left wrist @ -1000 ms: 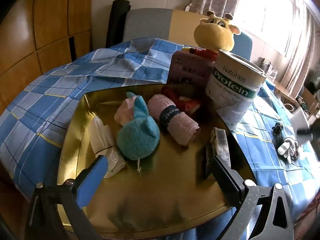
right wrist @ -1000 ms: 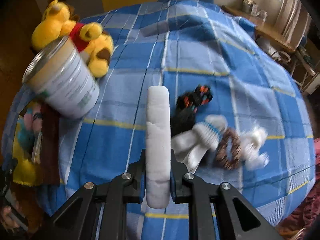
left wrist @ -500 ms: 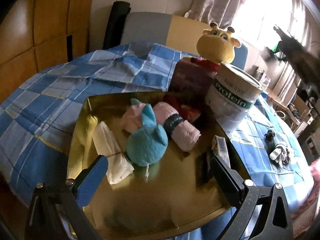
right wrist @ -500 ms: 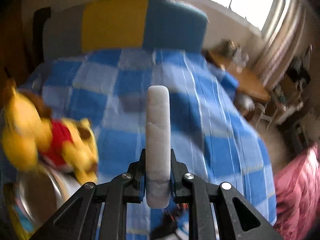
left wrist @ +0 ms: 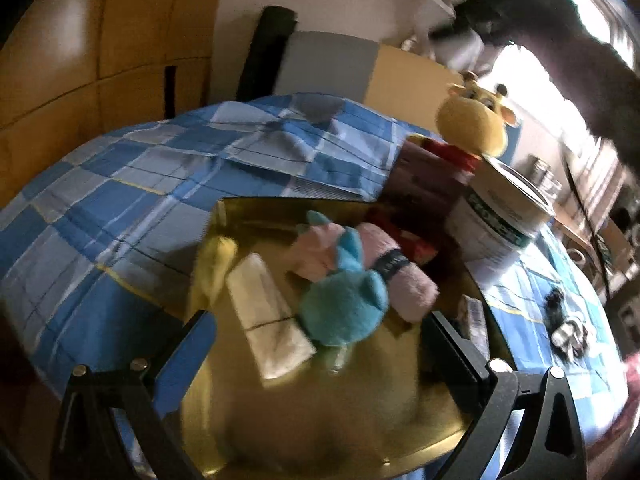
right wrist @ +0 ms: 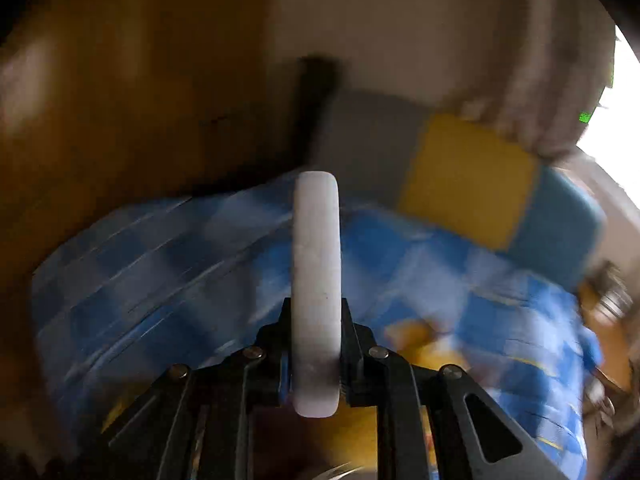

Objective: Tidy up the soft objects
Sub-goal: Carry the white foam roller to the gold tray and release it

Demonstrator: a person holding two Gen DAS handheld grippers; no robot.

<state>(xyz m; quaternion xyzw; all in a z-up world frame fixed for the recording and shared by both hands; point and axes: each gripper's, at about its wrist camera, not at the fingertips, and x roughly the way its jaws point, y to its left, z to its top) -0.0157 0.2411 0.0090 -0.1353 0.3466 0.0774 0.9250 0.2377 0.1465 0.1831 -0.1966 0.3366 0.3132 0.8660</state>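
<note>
Right gripper (right wrist: 316, 360) clenched on white flat pad (right wrist: 316, 280), edge-on, projecting toward 12 o'clock beyond the fingers; pinch near one end, presumably to leave the free end clear for laying down. Background smeared, so carry path judged only roughly: over blue checked bedspread (right wrist: 420, 264), gold patch low in right wrist view probably the tray.

Left gripper (left wrist: 320, 328) released, nothing between fingers, poised over gold tray (left wrist: 320, 420) at near rim; likely steadying or waiting.

Tray contents clustered toward 12 o'clock: teal plush (left wrist: 344, 304) in centre, pink rolled towel (left wrist: 400, 276) touching at 2 o'clock, cream folded cloth (left wrist: 272, 320) at 9 o'clock, yellow cloth (left wrist: 216, 264) against rim. Near half bare, presumably kept for incoming pad.

Outside tray: protein tin (left wrist: 500, 216), giraffe plush (left wrist: 476, 120), loose socks (left wrist: 568, 328) at 3 o'clock, not yet collected.
</note>
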